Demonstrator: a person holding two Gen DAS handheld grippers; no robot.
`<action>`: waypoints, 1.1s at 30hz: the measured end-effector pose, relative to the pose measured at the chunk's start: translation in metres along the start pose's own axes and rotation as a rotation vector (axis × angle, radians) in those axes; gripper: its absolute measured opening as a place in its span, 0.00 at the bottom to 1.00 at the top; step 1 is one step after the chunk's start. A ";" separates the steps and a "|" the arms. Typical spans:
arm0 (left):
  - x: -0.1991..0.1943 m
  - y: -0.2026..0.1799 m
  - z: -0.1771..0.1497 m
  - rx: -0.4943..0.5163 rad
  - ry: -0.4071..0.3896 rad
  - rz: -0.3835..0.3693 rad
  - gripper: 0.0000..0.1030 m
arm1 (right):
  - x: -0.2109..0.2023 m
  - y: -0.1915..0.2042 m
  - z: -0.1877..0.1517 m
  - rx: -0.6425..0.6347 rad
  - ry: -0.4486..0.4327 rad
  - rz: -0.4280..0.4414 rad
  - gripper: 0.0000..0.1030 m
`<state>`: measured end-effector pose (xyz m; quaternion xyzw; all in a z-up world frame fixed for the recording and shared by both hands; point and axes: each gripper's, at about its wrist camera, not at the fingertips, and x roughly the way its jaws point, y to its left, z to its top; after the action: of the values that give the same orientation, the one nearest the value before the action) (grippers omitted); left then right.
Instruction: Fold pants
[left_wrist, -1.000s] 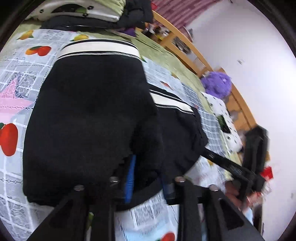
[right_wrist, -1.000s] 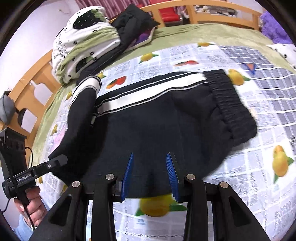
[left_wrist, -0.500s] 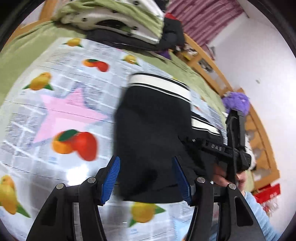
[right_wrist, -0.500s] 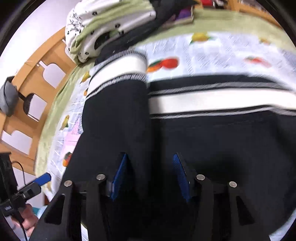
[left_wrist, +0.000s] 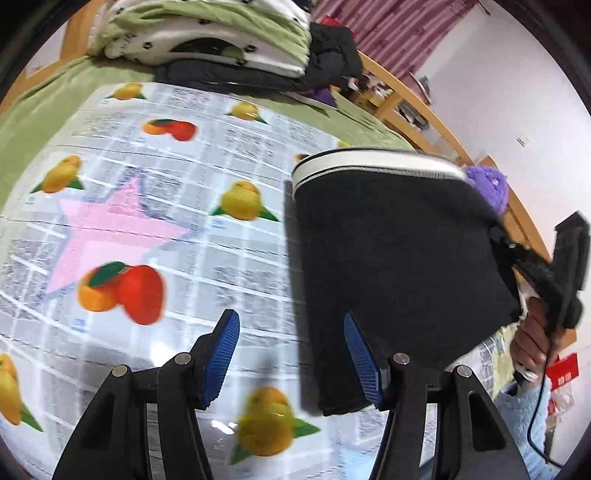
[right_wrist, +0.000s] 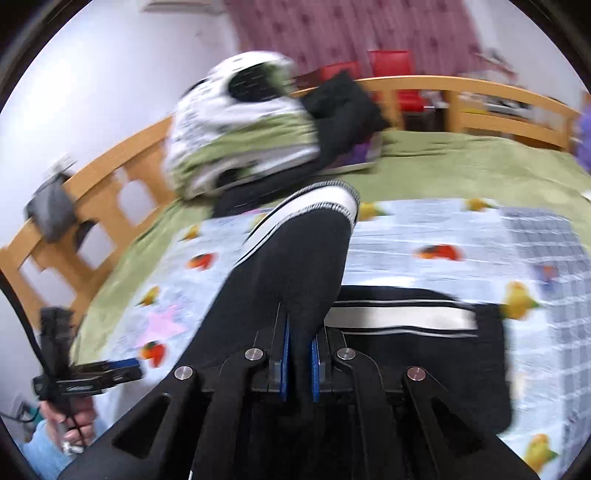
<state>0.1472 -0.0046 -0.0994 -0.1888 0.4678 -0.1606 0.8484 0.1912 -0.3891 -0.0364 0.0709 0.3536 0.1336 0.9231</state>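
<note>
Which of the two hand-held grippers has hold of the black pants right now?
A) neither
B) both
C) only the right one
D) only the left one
C: the right gripper is pinched shut on a fold of the black pants, while the left gripper is open with nothing between its fingers.

My right gripper's pads are mostly buried in the fold of the pants. Behind that raised leg, part of the fruit-print sheet is hidden. Motion blurs the bedding pile beyond the pants.
</note>
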 end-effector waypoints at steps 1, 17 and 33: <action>0.000 -0.003 -0.001 0.003 0.002 -0.004 0.55 | -0.001 -0.013 -0.004 0.011 0.003 -0.044 0.09; -0.032 -0.045 -0.009 0.138 -0.033 0.107 0.55 | 0.022 -0.082 -0.092 0.009 0.185 -0.288 0.26; -0.037 -0.073 0.018 0.288 -0.030 0.011 0.66 | -0.048 -0.107 -0.090 0.237 0.073 -0.246 0.54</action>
<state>0.1362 -0.0487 -0.0293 -0.0650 0.4282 -0.2185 0.8744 0.1178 -0.5026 -0.0967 0.1305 0.4059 -0.0205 0.9043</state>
